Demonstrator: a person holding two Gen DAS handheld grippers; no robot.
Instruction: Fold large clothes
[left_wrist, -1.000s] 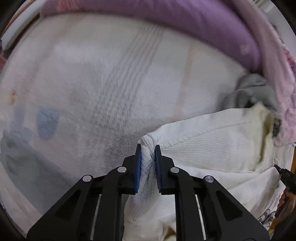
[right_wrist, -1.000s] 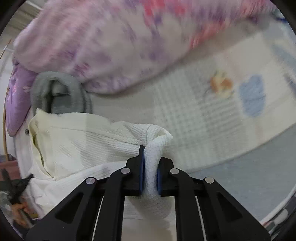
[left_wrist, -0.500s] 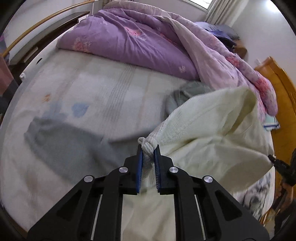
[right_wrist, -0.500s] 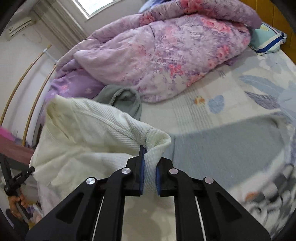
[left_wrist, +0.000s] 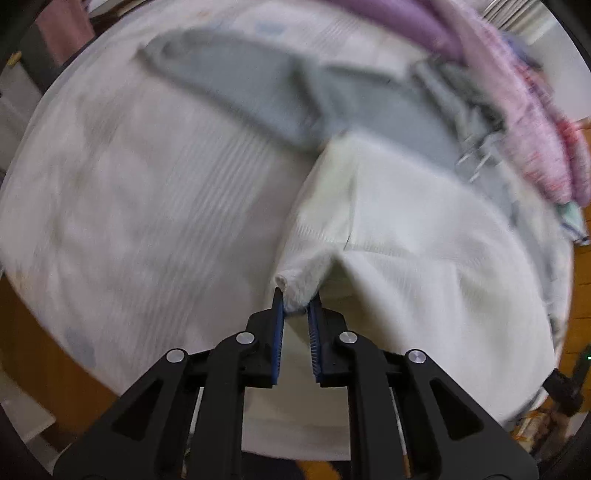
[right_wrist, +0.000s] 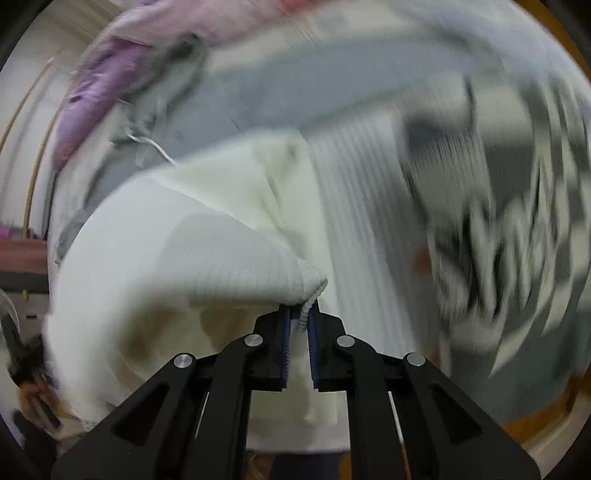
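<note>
- The left gripper (left_wrist: 296, 301) points down at the bed, its jaws narrow and pinched on a bunched corner of the cream garment (left_wrist: 424, 258).
- The blue pads (left_wrist: 277, 325) press the knit from both sides; a small tuft of fabric sticks out past the tips.
- The right gripper (right_wrist: 298, 314) also stands narrow, clamped on another corner of the garment (right_wrist: 177, 258), with a ribbed edge caught between its pads (right_wrist: 285, 343).
- The garment is a waffle-textured cream piece, held up by both grippers over the near side of the bed; its far end droops toward the sheet (left_wrist: 147, 184).
- In the left view the garment spreads to the right of the gripper; in the right view it spreads to the left, so it is stretched between the two.
- A grey cloth (left_wrist: 258, 81) lies flat on the sheet beyond the garment, and part of it runs under the garment's far edge.
- A purple and pink quilt (left_wrist: 535, 122) is heaped along the far side of the bed.
- Both views are heavily motion-blurred, the right view most of all, where a dark-and-white pattern (right_wrist: 498, 240) smears across the bedding.
- No brand, label or writing can be read on the garment, the grippers or the bedding.
- A brown wooden floor (left_wrist: 48, 365) shows below the bed edge.
</note>
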